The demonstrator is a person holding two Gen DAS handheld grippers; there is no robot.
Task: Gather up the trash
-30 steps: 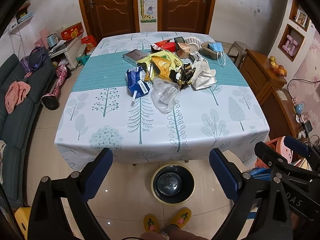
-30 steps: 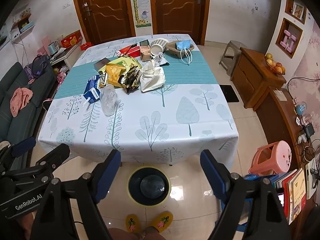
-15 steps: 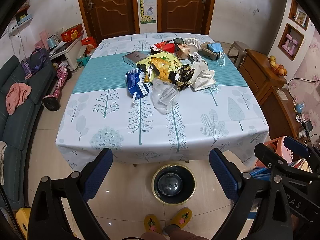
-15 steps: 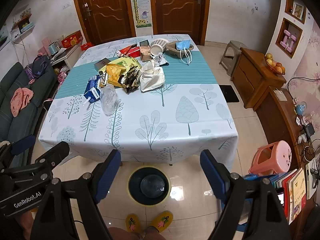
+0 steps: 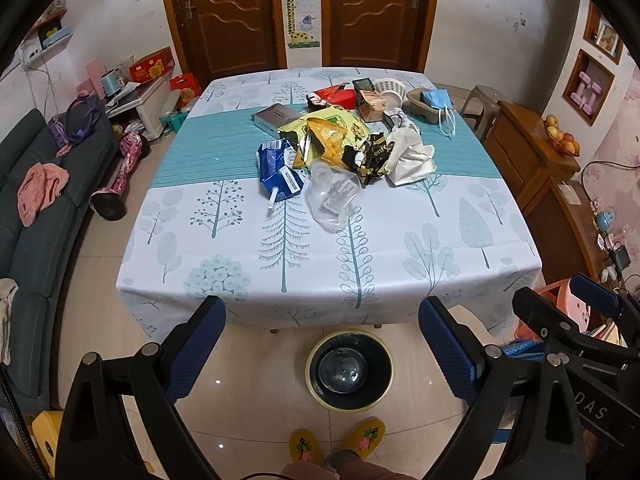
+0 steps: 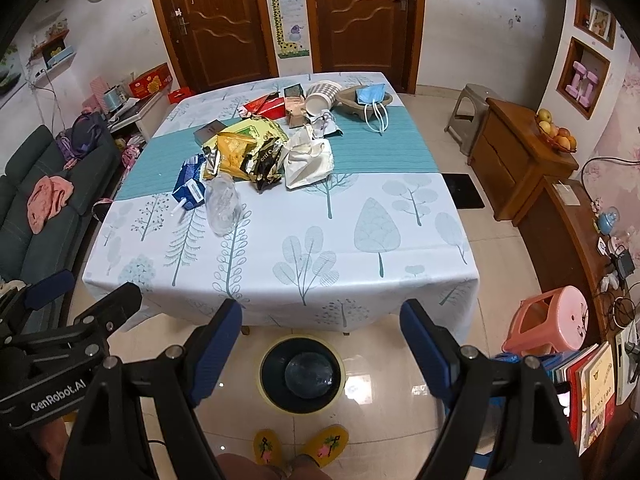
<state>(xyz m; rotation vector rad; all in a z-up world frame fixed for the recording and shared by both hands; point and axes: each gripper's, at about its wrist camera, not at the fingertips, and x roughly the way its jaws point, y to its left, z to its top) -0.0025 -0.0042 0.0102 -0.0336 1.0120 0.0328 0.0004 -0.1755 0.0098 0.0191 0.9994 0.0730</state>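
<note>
A heap of trash lies on the far half of the table (image 5: 224, 268): a clear plastic bottle (image 5: 331, 197), a blue carton (image 5: 277, 169), yellow snack bags (image 5: 328, 136), a white bag (image 5: 408, 154), a paper cup (image 5: 388, 89) and a blue face mask (image 5: 437, 99). A black bin (image 5: 349, 372) with a yellow rim stands on the floor under the table's near edge; it also shows in the right wrist view (image 6: 302, 373). My left gripper (image 5: 322, 322) and right gripper (image 6: 321, 322) are both open and empty, held above the floor in front of the table.
A dark sofa (image 5: 36, 216) runs along the left. A wooden cabinet (image 5: 532, 160) with fruit and a pink stool (image 6: 552, 320) stand on the right. Two wooden doors (image 5: 376, 12) are behind the table. The person's yellow slippers (image 5: 336, 444) are by the bin.
Both grippers have drifted slightly; the view of the table has barely shifted. Nothing was taken hold of or moved.
</note>
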